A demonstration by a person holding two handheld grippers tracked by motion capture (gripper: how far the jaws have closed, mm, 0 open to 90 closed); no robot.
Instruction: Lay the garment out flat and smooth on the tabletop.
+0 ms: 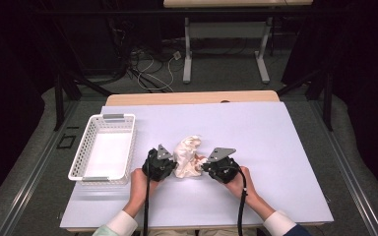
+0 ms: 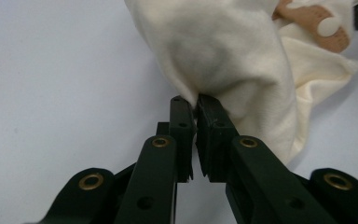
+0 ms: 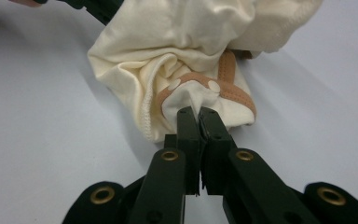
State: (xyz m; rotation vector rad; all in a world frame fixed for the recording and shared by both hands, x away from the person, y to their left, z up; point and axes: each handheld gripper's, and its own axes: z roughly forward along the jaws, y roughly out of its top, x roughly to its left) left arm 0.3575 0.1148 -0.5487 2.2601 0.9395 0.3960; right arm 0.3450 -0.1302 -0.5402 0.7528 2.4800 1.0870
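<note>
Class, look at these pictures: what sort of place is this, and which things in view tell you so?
Probably a lab or recording workspace: a white-topped table ringed by dark curtains, loose cables on the floor behind, and hand-held grippers on a cream garment.

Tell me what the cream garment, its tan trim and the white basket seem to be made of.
Cream garment: soft matte knit fabric, probably cotton; it folds and bunches loosely.
Tan trim: likely woven or knit binding tape, with visible stitching and white snaps.
White basket: looks like rigid moulded plastic, with latticed walls and a slight sheen.

place: probably a lab | evidence: dark curtains, loose floor cables (image 1: 150,69), white table (image 1: 256,132), bench legs (image 1: 187,64)
</note>
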